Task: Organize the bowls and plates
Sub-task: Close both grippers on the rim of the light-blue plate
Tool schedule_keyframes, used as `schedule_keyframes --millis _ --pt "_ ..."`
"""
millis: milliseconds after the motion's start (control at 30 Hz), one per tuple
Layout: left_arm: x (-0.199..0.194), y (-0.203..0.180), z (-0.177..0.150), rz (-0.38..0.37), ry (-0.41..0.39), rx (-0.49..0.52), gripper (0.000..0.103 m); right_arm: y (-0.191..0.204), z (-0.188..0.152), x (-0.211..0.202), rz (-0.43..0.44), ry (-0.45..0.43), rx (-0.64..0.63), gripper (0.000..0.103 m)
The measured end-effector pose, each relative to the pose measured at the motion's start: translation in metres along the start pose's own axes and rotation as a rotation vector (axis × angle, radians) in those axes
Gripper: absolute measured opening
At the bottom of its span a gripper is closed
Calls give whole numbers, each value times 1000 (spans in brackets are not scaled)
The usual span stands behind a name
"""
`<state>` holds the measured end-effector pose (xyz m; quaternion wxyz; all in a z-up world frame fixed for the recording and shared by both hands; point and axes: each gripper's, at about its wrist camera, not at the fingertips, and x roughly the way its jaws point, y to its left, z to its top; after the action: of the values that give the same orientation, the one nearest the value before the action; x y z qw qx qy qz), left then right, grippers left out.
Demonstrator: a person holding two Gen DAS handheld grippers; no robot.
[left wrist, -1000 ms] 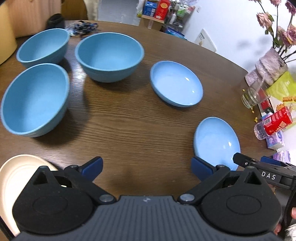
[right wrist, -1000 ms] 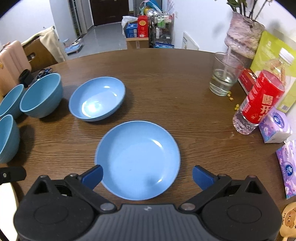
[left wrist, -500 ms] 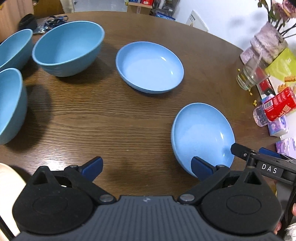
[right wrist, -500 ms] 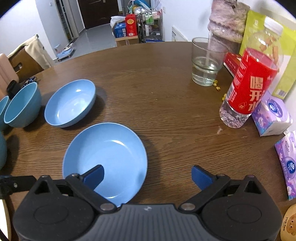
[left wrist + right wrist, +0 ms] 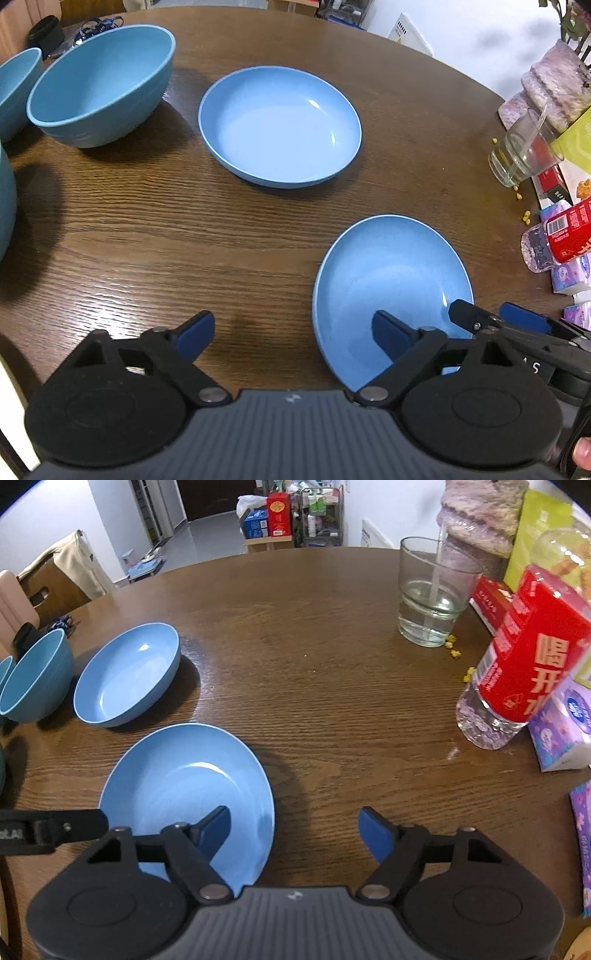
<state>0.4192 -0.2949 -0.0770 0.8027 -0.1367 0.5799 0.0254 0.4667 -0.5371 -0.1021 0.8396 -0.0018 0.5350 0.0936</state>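
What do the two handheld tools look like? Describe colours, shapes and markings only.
Both match. The left tool and the right tool each have a dark grey ribbed body, two round black discs at the sides, black linkage arms with silver pivot pins, and blue pads on the fingertips. A small white logo sits at the centre of each body. White letters show on each tool's side in the other's view. No cables or sleeves visible.

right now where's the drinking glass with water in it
In the right wrist view the glass stands at the far right of the table, before the vase, just beyond the red-labelled bottle.
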Motion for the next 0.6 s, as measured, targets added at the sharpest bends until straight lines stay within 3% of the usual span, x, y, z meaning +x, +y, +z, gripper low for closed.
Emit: schedule_keyframes --millis 133,300,433,600 --pt "8 -5 2 -11 18 -4 72 0 3 6 25 11 -13 66" --pt "14 -12 3 -26 29 6 61 -1 6 11 47 22 -20 57" --pt "16 -14 5 -30 35 3 46 -1 8 15 64 31 -23 46" --pt "20 -16 5 -56 45 -10 32 -2 8 18 77 36 -24 41"
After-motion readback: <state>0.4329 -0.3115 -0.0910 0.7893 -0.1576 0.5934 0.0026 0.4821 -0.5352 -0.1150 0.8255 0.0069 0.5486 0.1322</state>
